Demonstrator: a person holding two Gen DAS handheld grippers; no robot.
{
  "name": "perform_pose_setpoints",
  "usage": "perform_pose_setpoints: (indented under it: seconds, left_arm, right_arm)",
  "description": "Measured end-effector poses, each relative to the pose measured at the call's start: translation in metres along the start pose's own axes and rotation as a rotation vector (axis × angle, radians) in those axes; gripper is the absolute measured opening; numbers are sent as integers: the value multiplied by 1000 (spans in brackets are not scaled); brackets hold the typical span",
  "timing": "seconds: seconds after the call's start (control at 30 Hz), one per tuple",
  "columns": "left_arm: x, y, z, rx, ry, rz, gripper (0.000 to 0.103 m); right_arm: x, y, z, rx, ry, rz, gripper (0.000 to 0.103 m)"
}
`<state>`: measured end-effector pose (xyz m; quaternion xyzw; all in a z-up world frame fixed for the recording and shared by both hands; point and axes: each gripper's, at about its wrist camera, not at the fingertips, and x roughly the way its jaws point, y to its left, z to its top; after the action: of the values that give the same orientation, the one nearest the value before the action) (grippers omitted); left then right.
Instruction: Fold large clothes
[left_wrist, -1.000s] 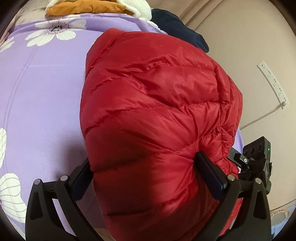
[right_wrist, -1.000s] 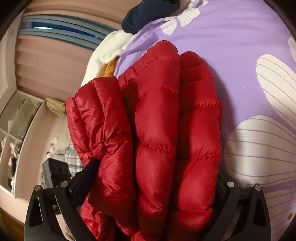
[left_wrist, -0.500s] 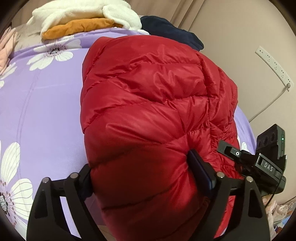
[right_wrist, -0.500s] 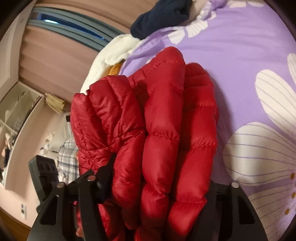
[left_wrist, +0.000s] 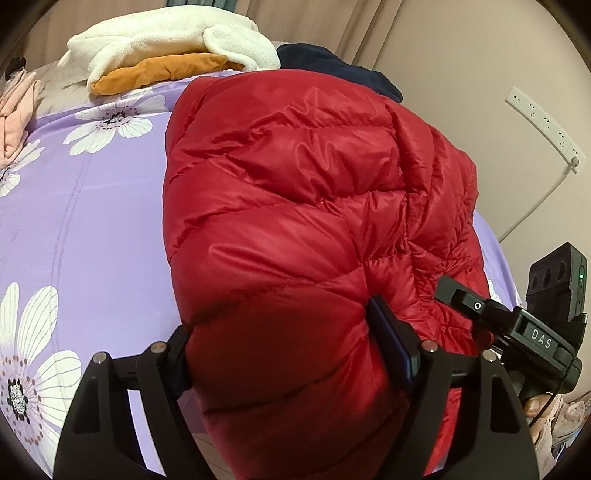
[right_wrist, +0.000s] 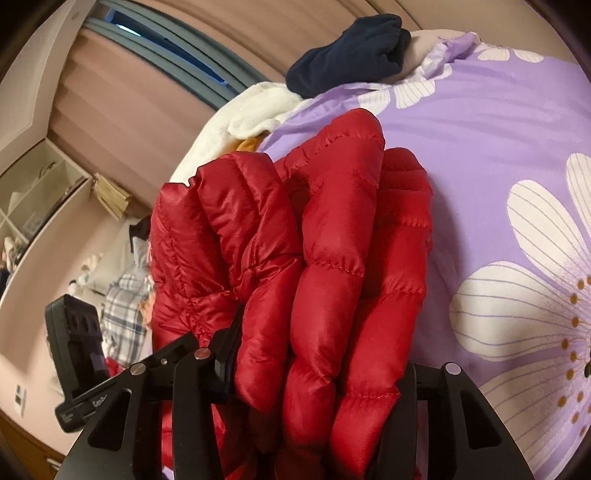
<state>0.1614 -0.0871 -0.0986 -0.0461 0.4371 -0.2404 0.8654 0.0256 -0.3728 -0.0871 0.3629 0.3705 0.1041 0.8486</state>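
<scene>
Both the left gripper (left_wrist: 288, 339) and right gripper (right_wrist: 317, 373) have their jaws clamped on the bunched red puffer jacket (left_wrist: 314, 206) above the purple floral bed (left_wrist: 74, 206).

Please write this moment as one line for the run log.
stage: carrying folded jacket | left claw: shut on red down jacket | right claw: shut on same jacket | below: purple flowered bedspread

The red down jacket (left_wrist: 295, 240) bulges over my left gripper (left_wrist: 288, 354), hiding its left fingertip and most of the pad faces. The same bulk covers the inner faces of my right gripper (right_wrist: 317, 365). The jacket's lower end runs off the bottom edge. The shelf contents (right_wrist: 22, 206) are too small to identify.
</scene>
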Motion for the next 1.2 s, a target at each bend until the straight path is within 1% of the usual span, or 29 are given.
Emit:
perform_pose_setpoints:
  seconds: [0.57,0.77,1.0,1.2]
  left_arm:
    - [-27,1,-11,-4,-34,8,80]
    - [-37,2,-15,-9,-55,10,80]
    - [-41,-1,-21,-20,-83,22,80]
    - [-53,-1,-24,-33,-101,31,80]
  right_arm:
    - [-5,7,-3,-74,-16,30,46]
    - [-2,6,0,-105,-16,49,46]
    - [1,13,4,-139,-14,73,46]
    - [5,19,7,-171,-9,90,46]
